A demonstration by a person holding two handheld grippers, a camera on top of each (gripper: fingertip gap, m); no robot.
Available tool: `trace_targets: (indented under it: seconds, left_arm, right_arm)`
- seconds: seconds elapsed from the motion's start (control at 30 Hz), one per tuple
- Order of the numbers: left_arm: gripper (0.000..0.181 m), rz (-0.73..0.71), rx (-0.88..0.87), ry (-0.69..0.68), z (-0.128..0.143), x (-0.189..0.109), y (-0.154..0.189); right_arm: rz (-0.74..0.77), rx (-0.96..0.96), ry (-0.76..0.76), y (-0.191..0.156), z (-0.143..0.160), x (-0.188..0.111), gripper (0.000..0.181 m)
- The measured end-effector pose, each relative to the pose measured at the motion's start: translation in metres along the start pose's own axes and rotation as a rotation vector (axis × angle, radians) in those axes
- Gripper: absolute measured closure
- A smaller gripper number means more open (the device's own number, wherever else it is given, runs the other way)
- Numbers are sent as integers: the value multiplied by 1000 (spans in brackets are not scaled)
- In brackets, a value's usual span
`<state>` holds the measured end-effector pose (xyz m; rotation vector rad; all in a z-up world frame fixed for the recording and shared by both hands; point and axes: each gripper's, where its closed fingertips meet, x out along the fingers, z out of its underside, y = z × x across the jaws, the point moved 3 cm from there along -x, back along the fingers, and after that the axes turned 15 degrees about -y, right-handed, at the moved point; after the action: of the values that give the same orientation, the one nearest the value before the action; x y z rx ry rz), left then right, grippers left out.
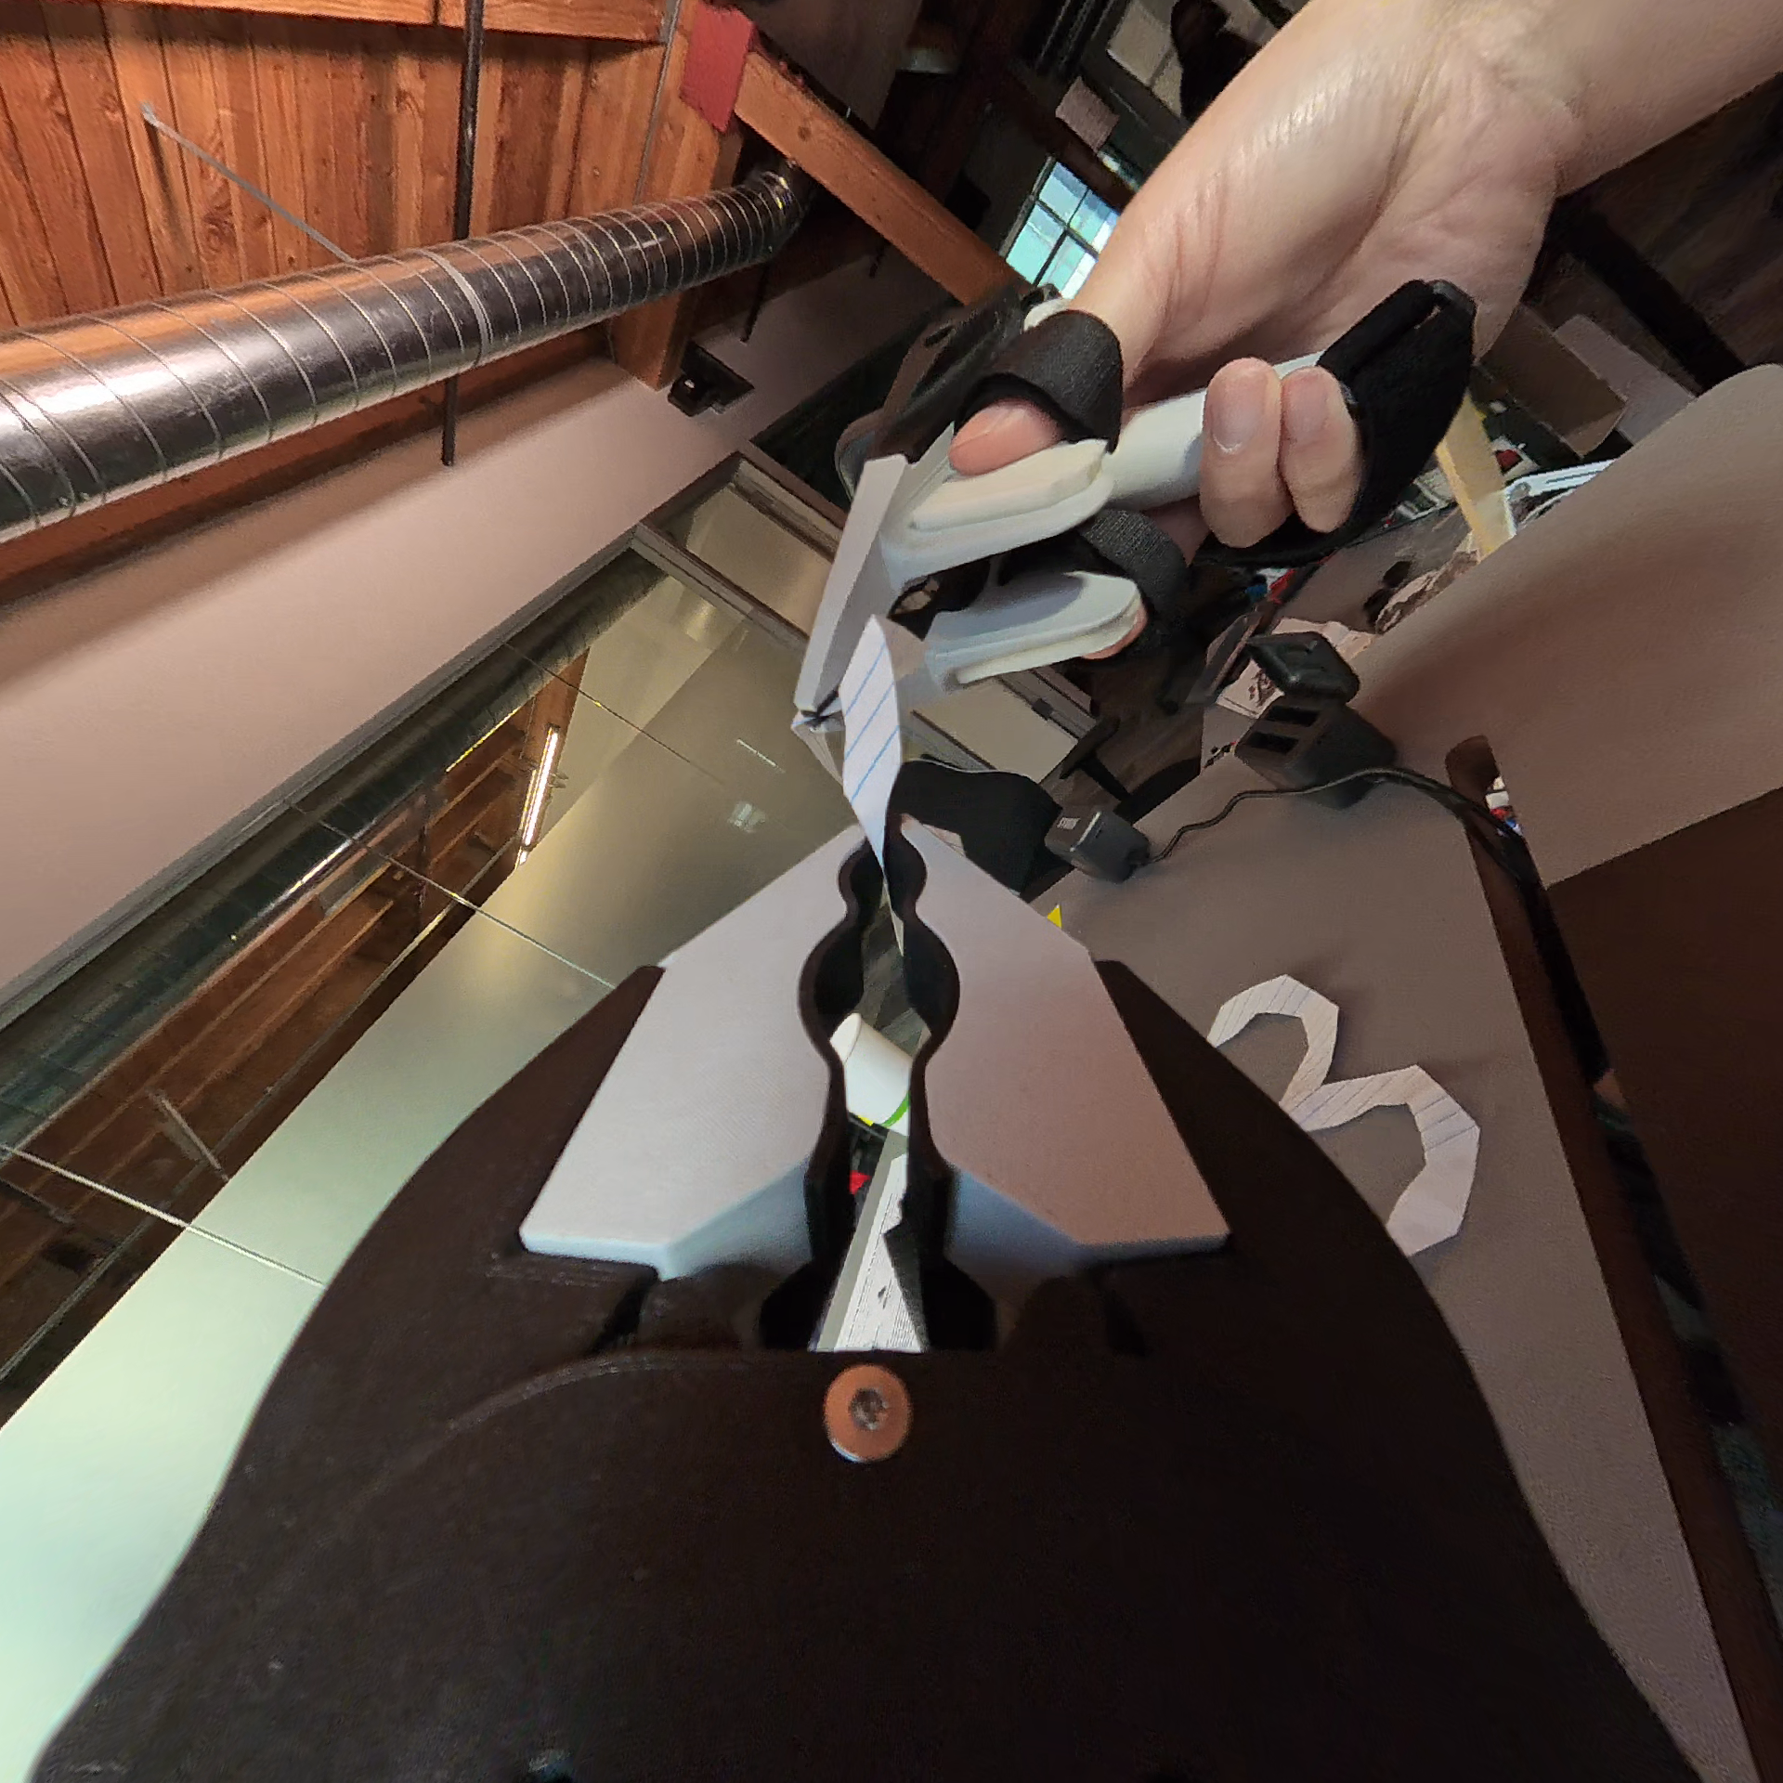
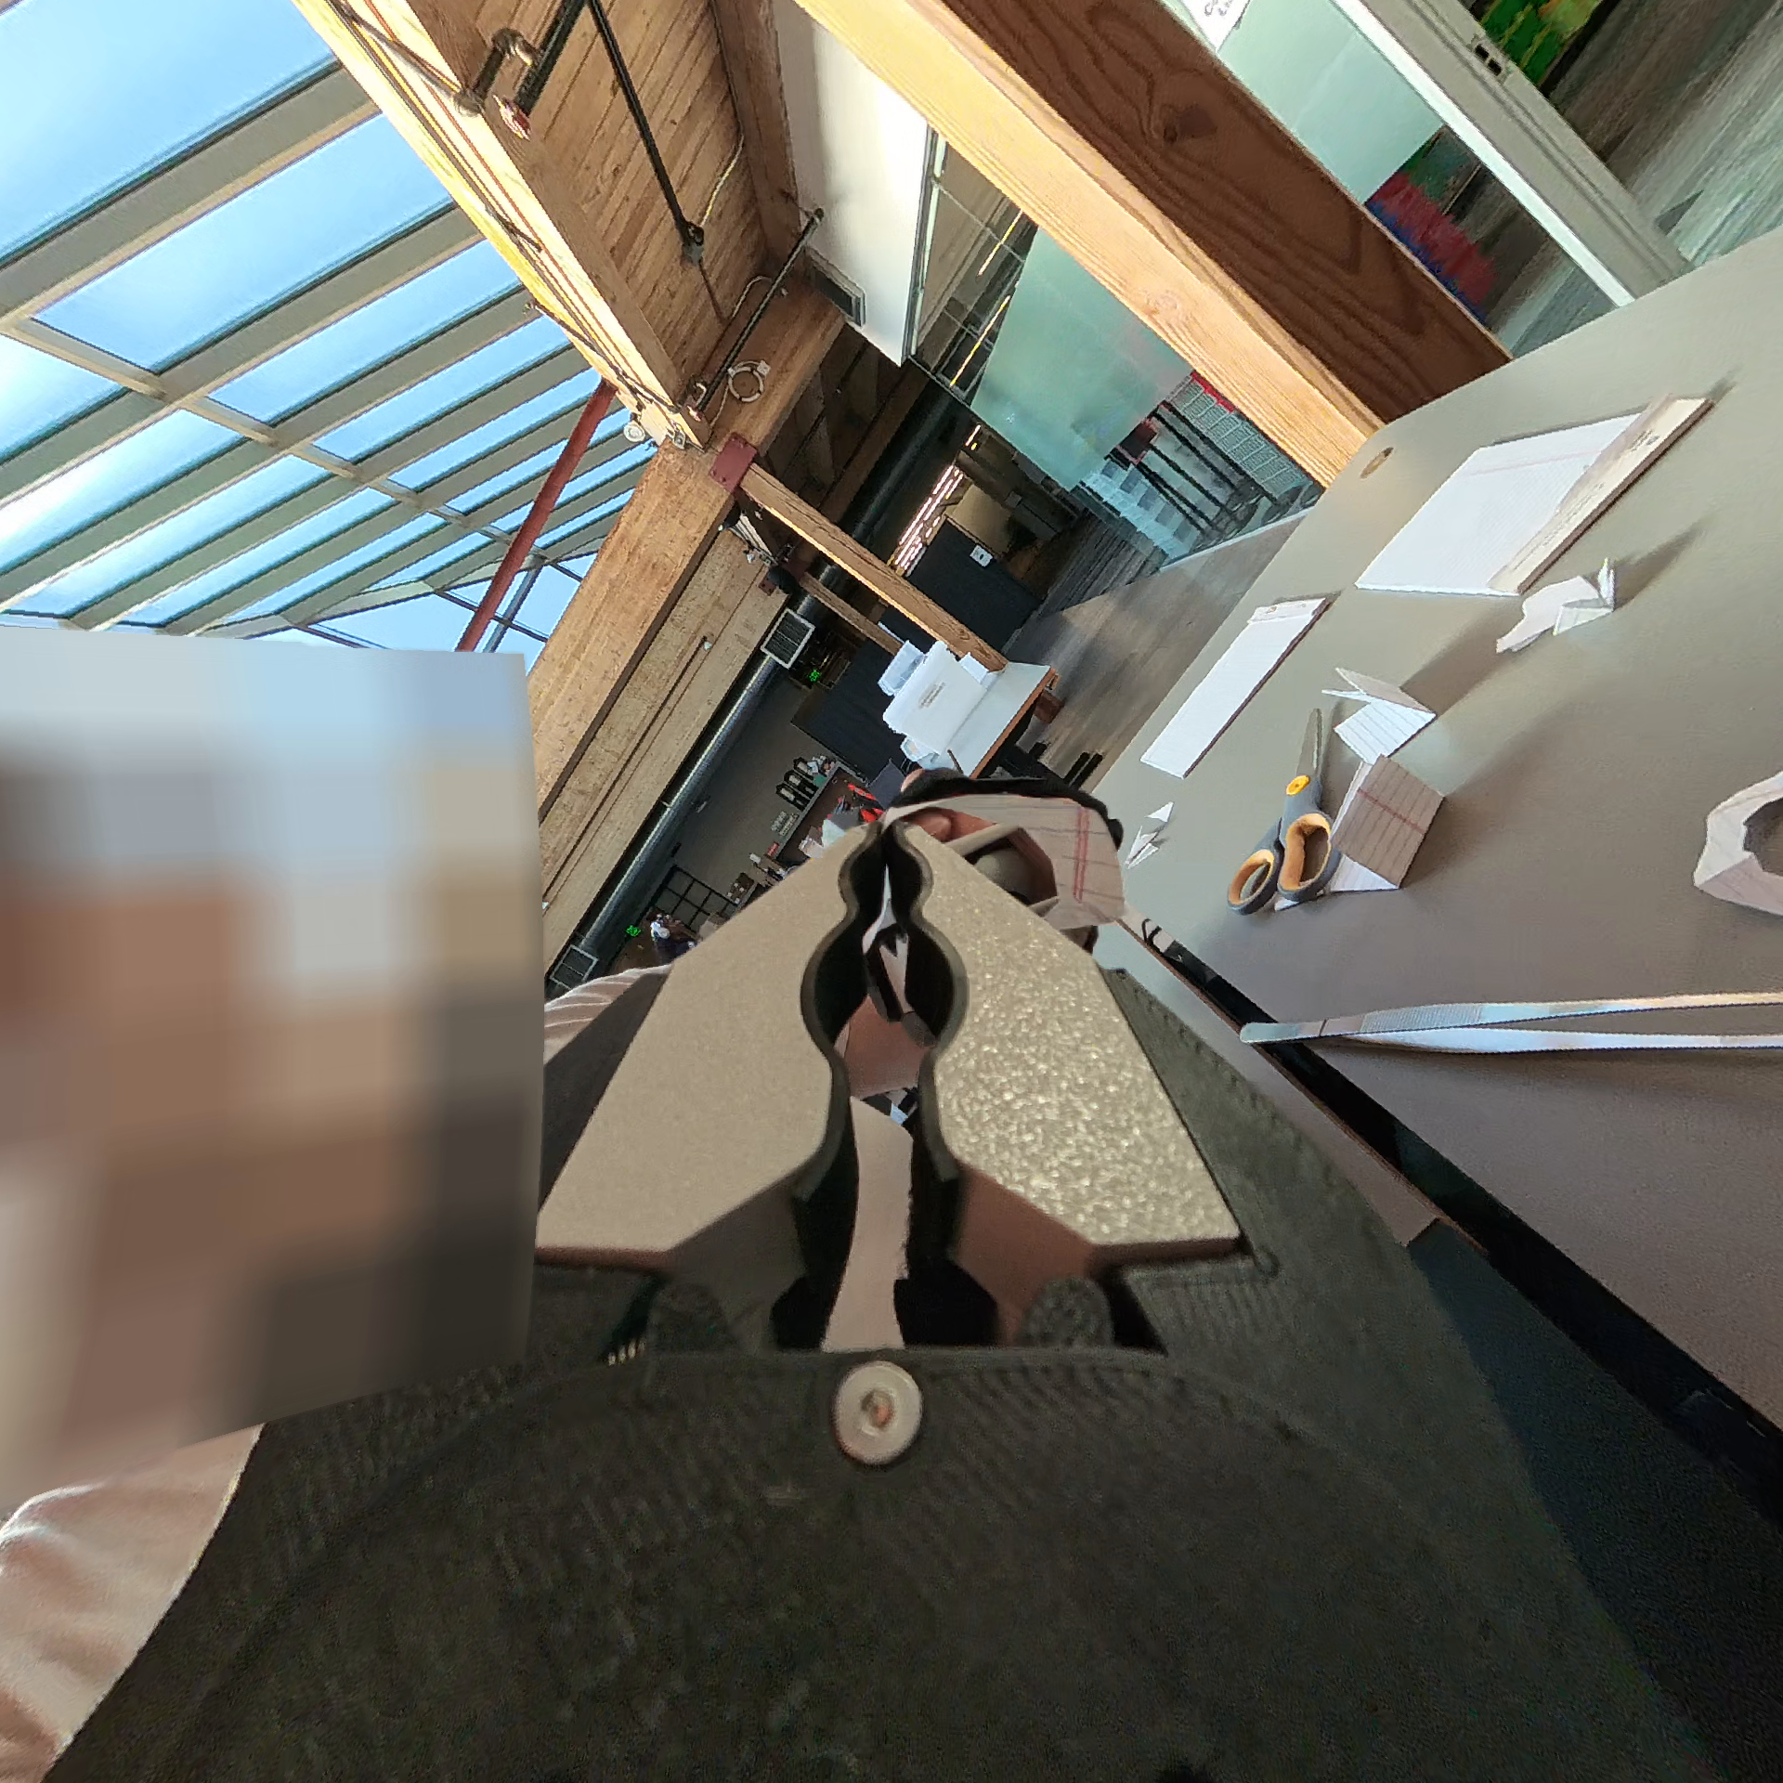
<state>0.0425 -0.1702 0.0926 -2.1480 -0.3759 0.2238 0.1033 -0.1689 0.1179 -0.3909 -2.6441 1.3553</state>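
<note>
White lined paper strip [image 1: 873,733] hangs in the air between both tools: the left hand-held gripper [image 1: 883,859] pinches its lower end with its tips closed, and the right hand-held gripper [image 2: 892,849], also closed, grips lined paper [image 2: 1071,849] at its tips. A bare hand [image 1: 1283,318] works that far tool. Below, on the grey worktop [image 2: 1544,1138], lie a curled paper cutting [image 1: 1351,1110], scissors [image 2: 1288,849], notepads [image 2: 1505,502], a folded paper stack [image 2: 1389,820] and metal tweezers [image 2: 1505,1023].
</note>
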Motion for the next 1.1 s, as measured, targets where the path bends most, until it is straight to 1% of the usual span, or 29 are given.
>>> trace_targets:
  seconds: [0.03,0.2,0.3,0.37,0.43,0.5,0.53,0.57,0.6,0.63,0.67,0.7,0.77,0.83,0.87,0.9,0.97,1.03,1.1]
  left_arm:
    - [181,-4,-2,-6,1,2,-1]
    - [181,-27,-53,-29,9,5,-11]
    - [178,3,-133,-40,14,4,-15]
    - [181,2,-190,-33,16,3,-21]
    - [181,-27,-204,-33,21,2,-29]
    - [181,-22,-203,-52,26,2,-32]
    - [180,-8,-194,-50,27,1,-30]
    - [171,27,-189,-44,26,1,-27]
    - [161,88,-206,-44,25,-1,-21]
    - [150,180,-257,-44,24,-3,-14]
    - [141,304,-342,-32,23,-9,-7]
    - [137,430,-451,6,20,-17,-5]
    - [141,604,-688,142,16,-31,-23]
    - [140,778,-920,291,16,-31,-53]
    - [134,882,-1014,354,13,-27,-66]
    - [130,976,-1061,383,12,-19,-73]
    - [122,1153,-1031,340,9,-1,-65]
    - [122,1299,-985,267,5,12,-44]
    - [129,1394,-979,181,7,23,-24]
  right_arm:
    - [-8,1,0,1,-3,-2,181]
    - [-22,-40,-43,4,-16,-4,181]
    - [-40,-73,-63,6,-21,-4,181]
    - [-45,-73,-76,10,-25,-3,181]
    - [-71,-79,-103,10,-27,-2,181]
    - [-36,-92,-113,14,-31,-2,181]
    - [-35,-98,-122,14,-32,-1,181]
    - [-52,-102,-148,13,-32,0,181]
    - [-65,-109,-177,11,-32,1,181]
    - [-74,-123,-203,9,-32,2,181]
    - [-92,-147,-236,5,-33,1,181]
    - [-117,-183,-298,0,-30,1,181]
    - [-161,-288,-471,-11,-17,-1,181]
    - [-140,-393,-657,-13,-2,0,181]
    - [-145,-437,-733,-15,4,2,181]
    - [-165,-467,-787,-18,8,4,181]
    - [-173,-489,-851,-21,8,11,181]
    - [-167,-505,-891,-21,8,14,181]
    - [-136,-534,-919,-17,9,13,181]
